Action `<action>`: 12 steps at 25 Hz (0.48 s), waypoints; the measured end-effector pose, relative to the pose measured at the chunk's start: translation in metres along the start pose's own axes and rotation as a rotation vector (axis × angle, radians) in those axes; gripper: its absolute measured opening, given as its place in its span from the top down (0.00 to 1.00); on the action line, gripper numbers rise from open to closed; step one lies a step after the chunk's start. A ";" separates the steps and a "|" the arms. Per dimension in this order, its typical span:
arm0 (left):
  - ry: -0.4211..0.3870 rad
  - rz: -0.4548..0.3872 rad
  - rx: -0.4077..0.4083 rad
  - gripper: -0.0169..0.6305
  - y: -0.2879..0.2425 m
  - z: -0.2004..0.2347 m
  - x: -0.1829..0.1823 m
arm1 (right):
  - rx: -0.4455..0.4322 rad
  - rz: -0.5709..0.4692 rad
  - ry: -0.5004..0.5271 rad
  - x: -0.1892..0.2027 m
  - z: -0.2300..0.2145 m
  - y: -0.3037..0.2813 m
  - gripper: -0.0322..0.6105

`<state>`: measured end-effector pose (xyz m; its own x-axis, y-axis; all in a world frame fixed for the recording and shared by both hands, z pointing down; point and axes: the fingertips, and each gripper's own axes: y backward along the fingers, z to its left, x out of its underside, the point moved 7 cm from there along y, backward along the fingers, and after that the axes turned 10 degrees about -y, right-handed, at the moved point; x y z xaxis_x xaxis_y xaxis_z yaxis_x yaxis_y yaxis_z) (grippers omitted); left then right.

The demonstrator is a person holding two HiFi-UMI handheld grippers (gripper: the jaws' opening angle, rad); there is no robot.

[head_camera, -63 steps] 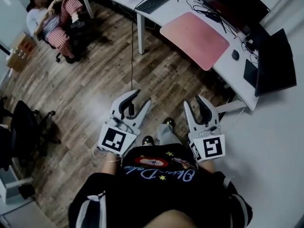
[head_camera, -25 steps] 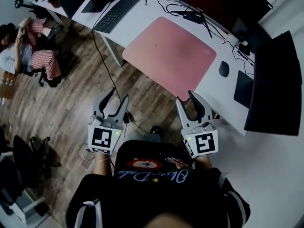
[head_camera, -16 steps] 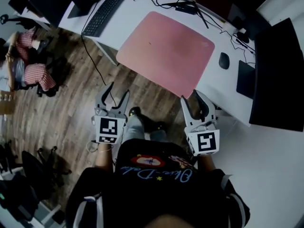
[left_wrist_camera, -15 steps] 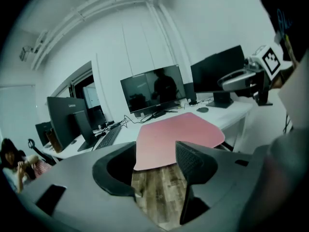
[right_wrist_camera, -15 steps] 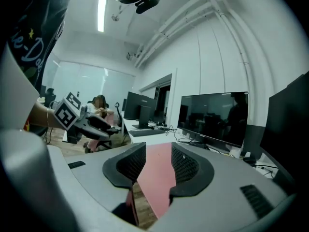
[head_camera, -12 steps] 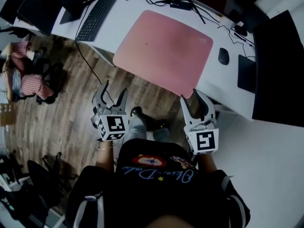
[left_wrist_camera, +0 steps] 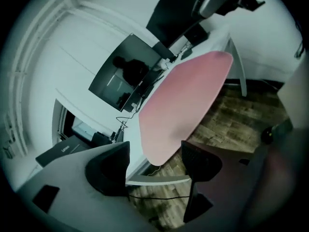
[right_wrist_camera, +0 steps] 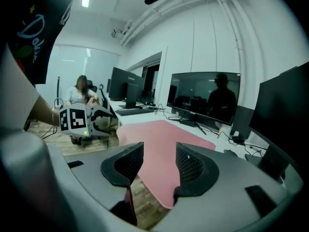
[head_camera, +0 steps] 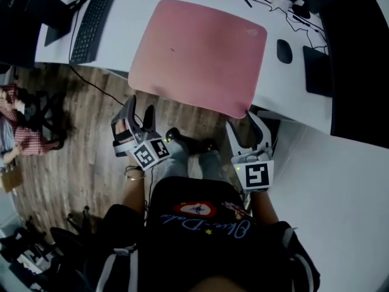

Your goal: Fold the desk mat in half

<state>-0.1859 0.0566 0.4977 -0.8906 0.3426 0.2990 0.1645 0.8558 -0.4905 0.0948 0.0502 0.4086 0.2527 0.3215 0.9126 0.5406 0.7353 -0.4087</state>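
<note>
Slightly overhanging desk mat [head_camera: 200, 53] edge, wood floor [head_camera: 91, 145] beneath

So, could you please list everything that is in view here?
desk mat: one, pink, on desk, near edge overhanging
desk: one, white, under mat
keyboard: one, black, left of mat
mouse: one, black, right of mat
monitors: several, black, behind mat
floor: wood, brown, below desk
seated person: one, far left
left gripper: grey, before mat's left corner, jaws just opening, nothing between them
right gripper: grey, at mat's right corner, jaws just opening, corner not yet between them
</note>
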 end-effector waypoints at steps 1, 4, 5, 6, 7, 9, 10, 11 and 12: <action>-0.044 0.003 -0.005 0.50 -0.007 -0.005 0.002 | 0.015 0.013 -0.011 0.005 0.001 -0.003 0.67; -0.151 0.000 -0.011 0.49 -0.029 -0.016 0.008 | 0.056 0.039 -0.033 0.014 0.002 -0.010 0.67; -0.172 -0.002 -0.006 0.49 -0.037 -0.019 0.011 | 0.068 0.046 -0.033 0.016 0.003 -0.012 0.67; -0.187 -0.002 0.003 0.49 -0.044 -0.022 0.014 | 0.080 0.053 -0.035 0.018 0.004 -0.014 0.67; -0.199 0.000 0.016 0.48 -0.051 -0.026 0.017 | 0.092 0.058 -0.039 0.021 0.005 -0.015 0.67; -0.221 -0.001 0.039 0.48 -0.060 -0.034 0.023 | 0.113 0.075 -0.048 0.028 0.010 -0.017 0.67; -0.236 -0.005 0.041 0.48 -0.063 -0.035 0.024 | 0.122 0.084 -0.050 0.031 0.012 -0.019 0.67; -0.253 -0.011 0.040 0.48 -0.067 -0.035 0.024 | 0.128 0.090 -0.050 0.035 0.013 -0.022 0.67; -0.269 -0.016 0.037 0.48 -0.070 -0.033 0.023 | 0.134 0.097 -0.048 0.038 0.015 -0.025 0.67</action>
<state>-0.2041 0.0178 0.5664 -0.9745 0.2093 0.0811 0.1381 0.8440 -0.5183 0.0786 0.0530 0.4540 0.2585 0.4206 0.8696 0.4030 0.7712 -0.4928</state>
